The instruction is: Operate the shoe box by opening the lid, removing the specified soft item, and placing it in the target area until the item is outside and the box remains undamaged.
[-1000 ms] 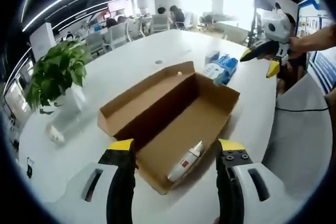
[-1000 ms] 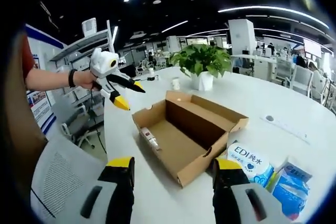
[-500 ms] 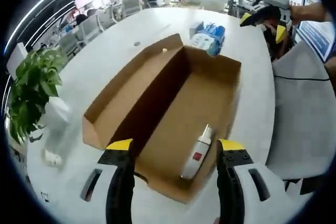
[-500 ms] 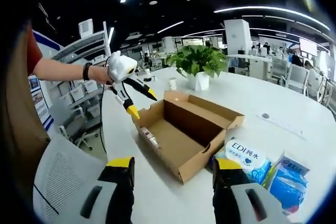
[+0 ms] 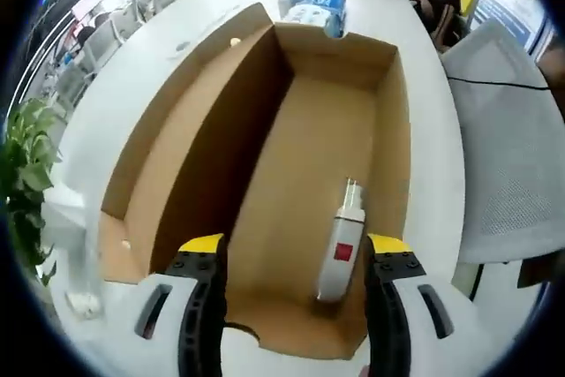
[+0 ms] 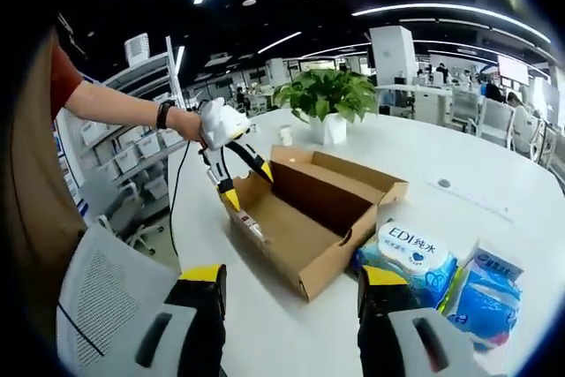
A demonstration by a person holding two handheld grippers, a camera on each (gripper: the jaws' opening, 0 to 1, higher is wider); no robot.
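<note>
The brown cardboard shoe box (image 5: 327, 130) lies open below my left gripper (image 5: 295, 249), its lid (image 5: 185, 121) folded back on the left. A white tube with a red label (image 5: 341, 249) lies on the box floor near the end closest to me, between my open jaws but below them. From the right gripper view the box (image 6: 327, 245) sits mid-table, and the left gripper (image 6: 247, 184) hangs open over its left end, just above the tube (image 6: 253, 229). My right gripper (image 6: 294, 275) stands open over the table's edge, holding nothing.
Two tissue packs, one white and blue (image 6: 411, 255) and one blue (image 6: 481, 296), lie right of the box. A potted plant (image 6: 325, 99) stands behind it. A grey mesh chair (image 6: 110, 302) is at the table's left edge. The person's arm (image 6: 115, 108) reaches in from the left.
My left gripper has come forward and down over the box, so the box interior and tube fill more of its view. The right gripper has hardly moved.
</note>
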